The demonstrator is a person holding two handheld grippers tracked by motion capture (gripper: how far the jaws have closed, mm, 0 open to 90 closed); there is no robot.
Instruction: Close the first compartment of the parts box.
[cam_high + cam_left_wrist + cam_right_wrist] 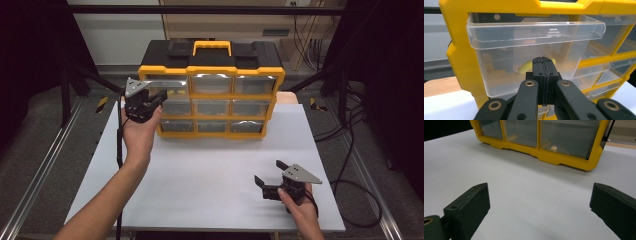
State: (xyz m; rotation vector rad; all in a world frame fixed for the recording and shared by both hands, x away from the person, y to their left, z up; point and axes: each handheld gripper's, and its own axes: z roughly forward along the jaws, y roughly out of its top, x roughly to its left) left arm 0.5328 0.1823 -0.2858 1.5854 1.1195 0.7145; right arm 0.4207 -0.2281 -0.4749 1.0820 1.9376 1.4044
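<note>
White table (pixel 210 170): one organizer (pixel 212 95), nine clear drawers, two claws.

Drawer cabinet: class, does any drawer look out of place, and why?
Yes. The top-left drawer of the cabinet sticks out in front of the yellow frame while the other drawers sit flush. A yellow-green object lies inside it, and the shut left gripper is right at its front.

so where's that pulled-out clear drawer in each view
High view: the pulled-out drawer sits top left in the yellow organizer, by the left gripper.
Left gripper view: upper centre, behind the shut jaws.
Right gripper view: not in it.
Shared landmark: the organizer's yellow frame.
</note>
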